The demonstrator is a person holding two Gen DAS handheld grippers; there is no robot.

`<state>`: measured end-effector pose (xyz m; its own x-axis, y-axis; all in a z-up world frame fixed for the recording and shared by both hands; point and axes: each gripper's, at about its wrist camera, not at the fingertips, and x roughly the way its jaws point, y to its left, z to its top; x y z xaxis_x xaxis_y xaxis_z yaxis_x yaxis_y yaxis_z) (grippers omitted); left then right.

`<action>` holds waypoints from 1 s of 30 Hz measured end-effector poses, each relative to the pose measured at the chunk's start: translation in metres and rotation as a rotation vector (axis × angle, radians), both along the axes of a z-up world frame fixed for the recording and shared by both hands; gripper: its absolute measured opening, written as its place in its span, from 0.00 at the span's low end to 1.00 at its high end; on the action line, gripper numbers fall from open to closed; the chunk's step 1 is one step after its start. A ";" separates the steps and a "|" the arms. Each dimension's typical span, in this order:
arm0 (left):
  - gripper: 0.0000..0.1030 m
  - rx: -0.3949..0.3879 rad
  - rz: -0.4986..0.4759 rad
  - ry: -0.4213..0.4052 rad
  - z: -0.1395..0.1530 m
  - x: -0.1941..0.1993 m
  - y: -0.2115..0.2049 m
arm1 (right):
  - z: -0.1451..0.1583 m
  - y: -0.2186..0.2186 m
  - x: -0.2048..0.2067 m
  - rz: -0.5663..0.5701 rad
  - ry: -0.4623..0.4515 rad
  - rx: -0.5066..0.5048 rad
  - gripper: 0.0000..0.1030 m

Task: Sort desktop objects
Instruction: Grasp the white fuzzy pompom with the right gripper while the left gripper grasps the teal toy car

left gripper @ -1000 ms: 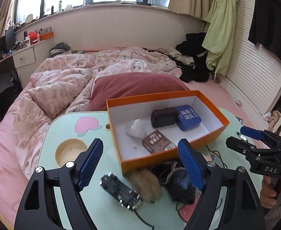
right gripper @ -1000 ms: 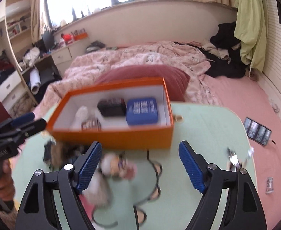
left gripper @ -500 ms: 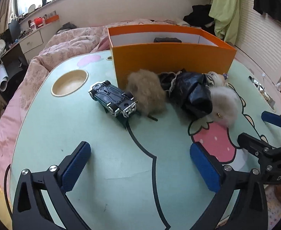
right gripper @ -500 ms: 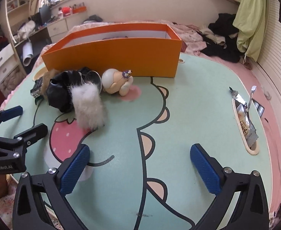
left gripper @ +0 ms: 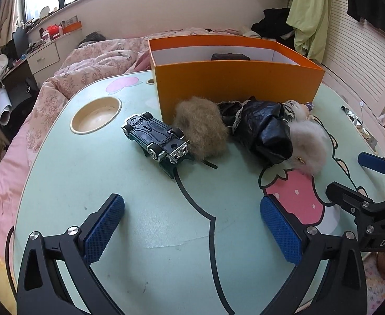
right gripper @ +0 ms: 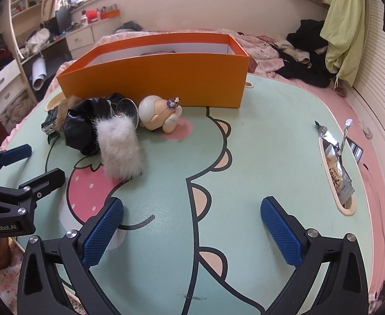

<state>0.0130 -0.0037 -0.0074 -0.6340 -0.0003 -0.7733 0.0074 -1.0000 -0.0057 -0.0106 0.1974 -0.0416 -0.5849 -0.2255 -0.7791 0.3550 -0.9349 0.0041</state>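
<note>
Both my grippers gape empty; toy car [left gripper: 157,138] lies ahead-left of my left gripper [left gripper: 192,225], long axis slanting toward it, right gripper [right gripper: 192,225] farther off.

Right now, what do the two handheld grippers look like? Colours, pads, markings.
Both match: matte black skeletal frames with triangular cut-outs and silver screw heads, each finger faced with a blue cross-hatched pad. The left gripper shows white "GenRobot.AI" lettering on its body in the right wrist view; the right gripper shows "DAS" in the left wrist view. No cables or sleeves visible.
</note>
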 end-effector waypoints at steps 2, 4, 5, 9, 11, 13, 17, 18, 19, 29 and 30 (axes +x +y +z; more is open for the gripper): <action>1.00 0.000 -0.001 0.000 0.000 0.000 0.000 | 0.000 0.000 0.000 0.001 -0.002 0.000 1.00; 1.00 0.001 -0.003 0.000 0.000 0.000 -0.001 | 0.001 -0.001 0.001 0.001 -0.002 0.002 1.00; 1.00 0.003 -0.004 0.000 0.000 0.000 -0.002 | 0.001 -0.002 0.001 0.001 -0.002 0.003 1.00; 1.00 0.004 -0.004 0.000 0.000 0.000 -0.002 | 0.000 -0.002 0.000 0.001 -0.001 0.002 1.00; 1.00 0.003 -0.005 0.000 0.000 0.000 -0.003 | 0.001 -0.002 0.001 0.001 0.002 -0.002 1.00; 1.00 0.004 -0.005 0.000 0.000 0.000 -0.004 | 0.001 -0.003 0.001 0.002 0.005 -0.006 1.00; 1.00 0.004 -0.005 0.002 0.000 0.000 -0.005 | 0.001 -0.002 0.002 -0.001 0.010 -0.019 1.00; 1.00 0.004 -0.005 0.002 0.000 0.000 -0.004 | 0.003 -0.001 0.001 0.002 0.009 -0.034 0.97; 1.00 0.005 -0.005 0.002 0.000 0.000 -0.004 | 0.005 0.000 0.000 0.008 0.006 -0.052 0.94; 1.00 0.011 0.022 0.007 0.000 0.001 -0.007 | 0.032 -0.034 -0.020 0.130 0.003 -0.144 0.65; 1.00 0.017 0.024 0.010 0.000 0.001 -0.008 | 0.029 -0.040 -0.023 0.141 -0.018 -0.129 0.52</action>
<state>0.0142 -0.0120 -0.0069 -0.6415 -0.0024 -0.7672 0.0313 -0.9992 -0.0230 -0.0337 0.1571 -0.0130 -0.5272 -0.4029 -0.7482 0.4809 -0.8673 0.1282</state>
